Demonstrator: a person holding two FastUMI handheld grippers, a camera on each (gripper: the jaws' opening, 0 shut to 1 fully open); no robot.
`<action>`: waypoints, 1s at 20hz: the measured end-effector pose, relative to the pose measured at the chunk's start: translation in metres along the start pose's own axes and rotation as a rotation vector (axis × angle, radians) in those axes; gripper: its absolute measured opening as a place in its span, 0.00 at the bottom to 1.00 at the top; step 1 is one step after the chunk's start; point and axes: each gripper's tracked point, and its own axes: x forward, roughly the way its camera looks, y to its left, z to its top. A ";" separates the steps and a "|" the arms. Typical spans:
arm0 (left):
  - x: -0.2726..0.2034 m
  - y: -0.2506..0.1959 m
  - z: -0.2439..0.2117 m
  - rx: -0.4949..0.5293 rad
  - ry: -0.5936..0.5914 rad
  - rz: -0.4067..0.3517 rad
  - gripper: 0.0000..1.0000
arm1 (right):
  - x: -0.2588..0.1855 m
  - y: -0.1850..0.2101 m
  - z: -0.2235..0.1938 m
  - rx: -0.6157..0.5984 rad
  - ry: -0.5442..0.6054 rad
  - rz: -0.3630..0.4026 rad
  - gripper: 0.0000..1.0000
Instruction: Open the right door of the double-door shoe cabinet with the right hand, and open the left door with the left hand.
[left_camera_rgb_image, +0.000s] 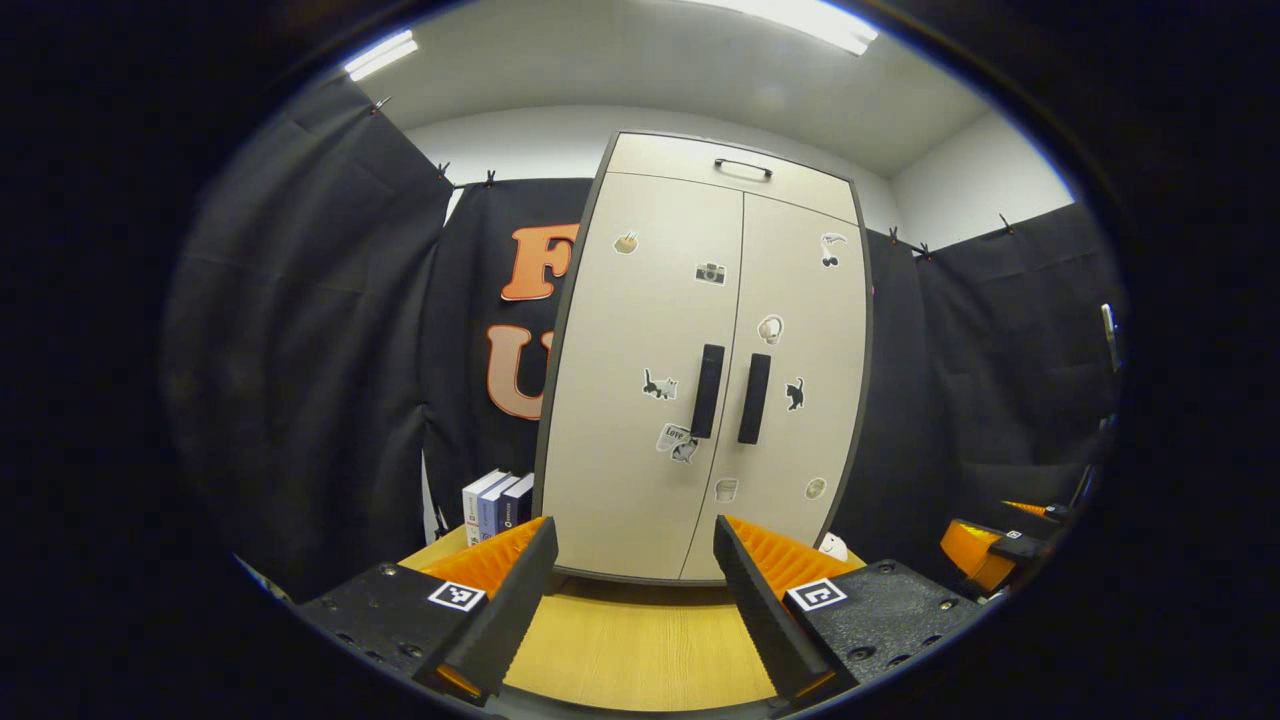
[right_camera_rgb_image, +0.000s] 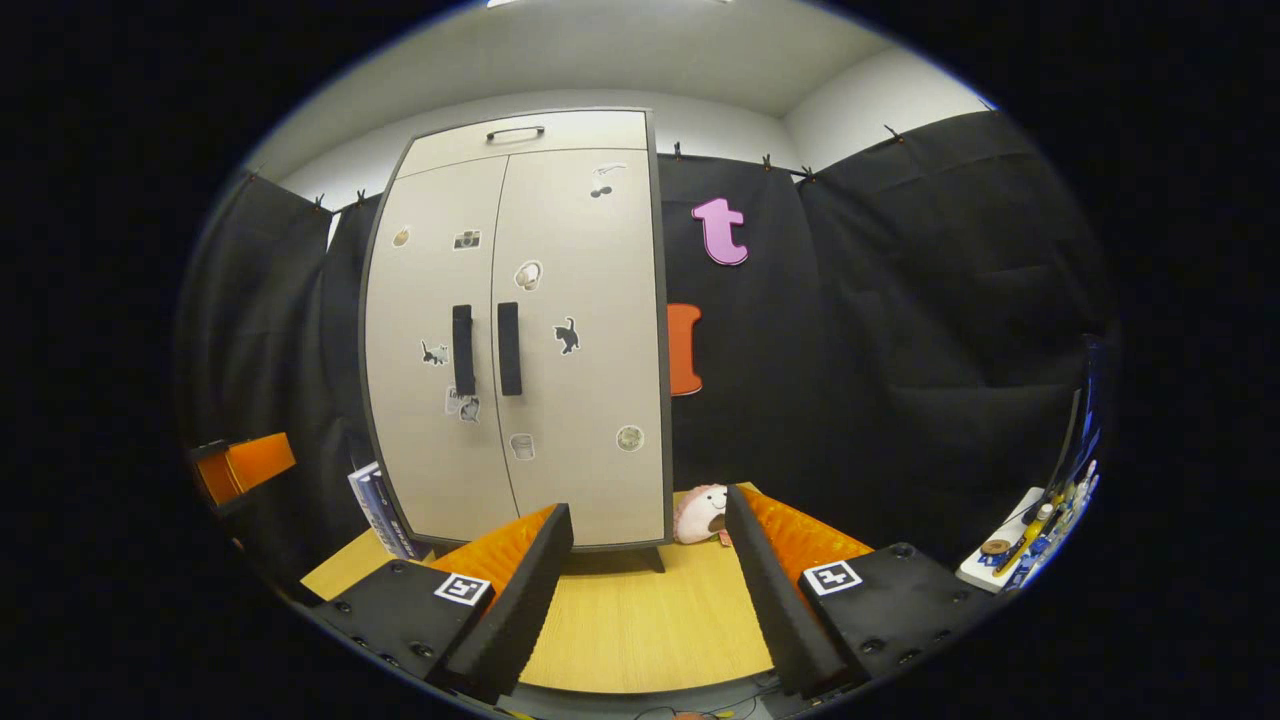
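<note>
**Both claws wide apart before a shut cabinet**

Left gripper view: the left claw (left_camera_rgb_image: 628, 600) gapes empty above the desk (left_camera_rgb_image: 640, 650). The shoe cabinet (left_camera_rgb_image: 700, 360) stands ahead, left door (left_camera_rgb_image: 640, 380) and right door (left_camera_rgb_image: 800, 380) shut, books (left_camera_rgb_image: 497, 503) beside it.

Right gripper view: the right claw (right_camera_rgb_image: 648, 590) gapes empty too. The cabinet stands ahead-left, a plush toy (right_camera_rgb_image: 702, 513) near its base.

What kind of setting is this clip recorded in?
Likely a staged recording booth, not a home: black cloth walls, a shoe cabinet standing on a wooden table, books beside it.
</note>
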 end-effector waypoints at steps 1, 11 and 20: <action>0.000 0.003 -0.001 0.003 -0.002 0.004 0.95 | 0.006 0.005 -0.002 -0.005 0.002 0.006 0.98; 0.010 0.064 -0.015 0.020 0.034 0.049 0.95 | 0.080 0.079 0.023 -0.060 -0.029 0.070 0.98; 0.024 0.117 -0.015 0.023 0.041 0.089 0.95 | 0.160 0.141 0.057 -0.064 -0.049 0.098 0.98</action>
